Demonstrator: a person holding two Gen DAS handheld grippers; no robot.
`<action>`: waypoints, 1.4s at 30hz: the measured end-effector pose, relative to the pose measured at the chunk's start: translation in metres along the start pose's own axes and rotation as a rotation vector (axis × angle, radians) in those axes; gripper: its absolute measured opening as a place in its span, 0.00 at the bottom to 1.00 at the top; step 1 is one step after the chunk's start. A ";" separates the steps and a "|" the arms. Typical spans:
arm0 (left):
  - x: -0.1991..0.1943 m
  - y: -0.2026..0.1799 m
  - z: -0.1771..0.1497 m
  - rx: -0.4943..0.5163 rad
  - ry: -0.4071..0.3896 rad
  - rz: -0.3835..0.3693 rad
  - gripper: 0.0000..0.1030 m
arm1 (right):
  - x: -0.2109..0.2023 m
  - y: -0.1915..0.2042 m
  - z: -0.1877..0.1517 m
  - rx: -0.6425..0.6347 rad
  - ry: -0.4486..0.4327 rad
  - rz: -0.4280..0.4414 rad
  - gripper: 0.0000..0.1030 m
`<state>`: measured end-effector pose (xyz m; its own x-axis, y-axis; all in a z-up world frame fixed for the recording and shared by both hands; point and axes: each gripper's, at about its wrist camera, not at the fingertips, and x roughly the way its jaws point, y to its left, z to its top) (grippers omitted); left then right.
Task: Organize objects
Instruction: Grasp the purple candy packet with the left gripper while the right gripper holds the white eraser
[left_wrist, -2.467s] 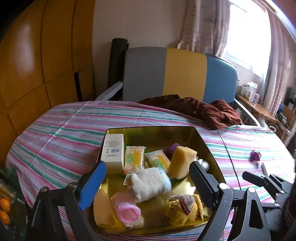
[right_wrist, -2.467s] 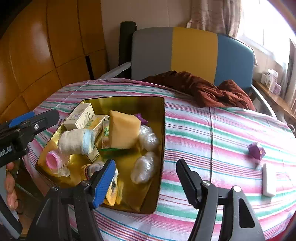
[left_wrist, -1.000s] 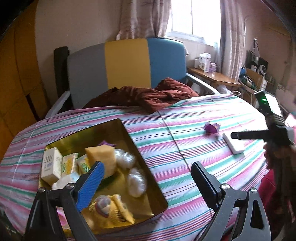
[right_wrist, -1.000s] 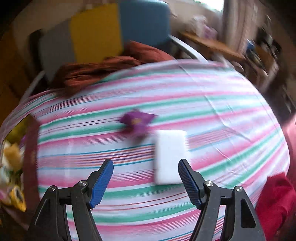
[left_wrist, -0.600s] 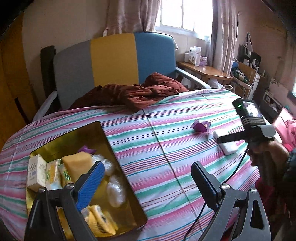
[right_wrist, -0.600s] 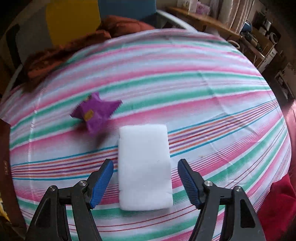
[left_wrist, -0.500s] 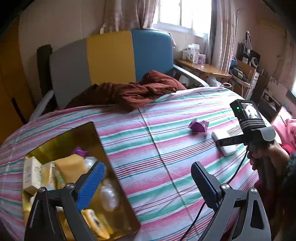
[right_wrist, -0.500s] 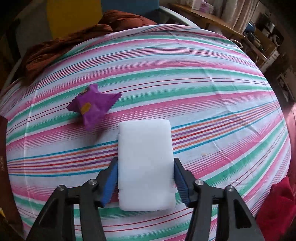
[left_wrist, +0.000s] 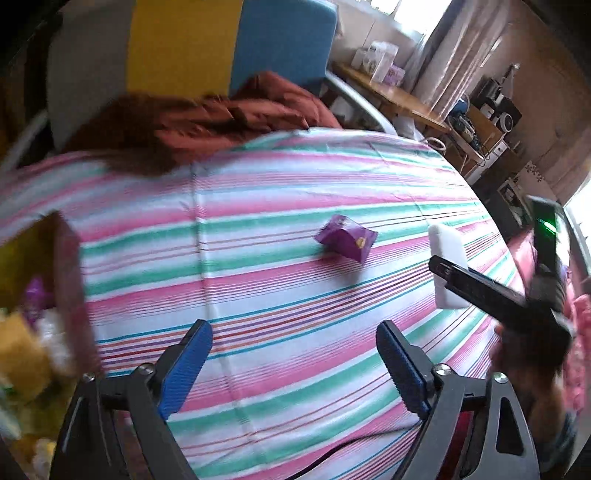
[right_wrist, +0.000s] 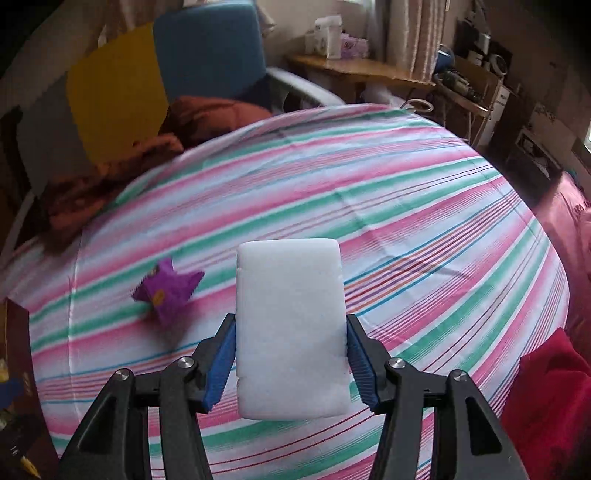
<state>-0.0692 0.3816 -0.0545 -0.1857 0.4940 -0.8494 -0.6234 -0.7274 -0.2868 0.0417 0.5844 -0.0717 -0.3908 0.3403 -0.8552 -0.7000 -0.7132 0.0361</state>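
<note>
Soft window daylight (upper right), motion blur, dark fisheye corners.

A white block is seen between blue pads on black arms. Left of the pads, a purple packet is seen. The cloth beneath is striped pink, green and white. Ahead, a rust-brown fabric is shown against a grey, yellow and blue chair.

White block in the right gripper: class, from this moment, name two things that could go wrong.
1. The right gripper pinches only the near end of the white block; most of it juts forward, so it may pivot or slip out on the way to the tin.
2. The left gripper, open, its jaws just narrowing, faces the purple packet; the two tools could collide.
</note>
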 end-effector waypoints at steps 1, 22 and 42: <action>0.011 -0.002 0.007 -0.028 0.030 -0.024 0.79 | 0.000 0.000 0.001 0.009 -0.004 0.009 0.55; 0.127 -0.037 0.081 -0.267 0.168 -0.033 0.49 | -0.007 -0.014 0.003 0.099 -0.023 0.129 0.55; 0.058 -0.022 -0.009 0.159 -0.006 0.127 0.30 | -0.003 0.035 -0.010 -0.146 0.017 0.232 0.55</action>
<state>-0.0597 0.4220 -0.1014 -0.2744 0.4064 -0.8715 -0.7068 -0.6998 -0.1038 0.0242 0.5527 -0.0730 -0.5193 0.1483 -0.8416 -0.4994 -0.8519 0.1580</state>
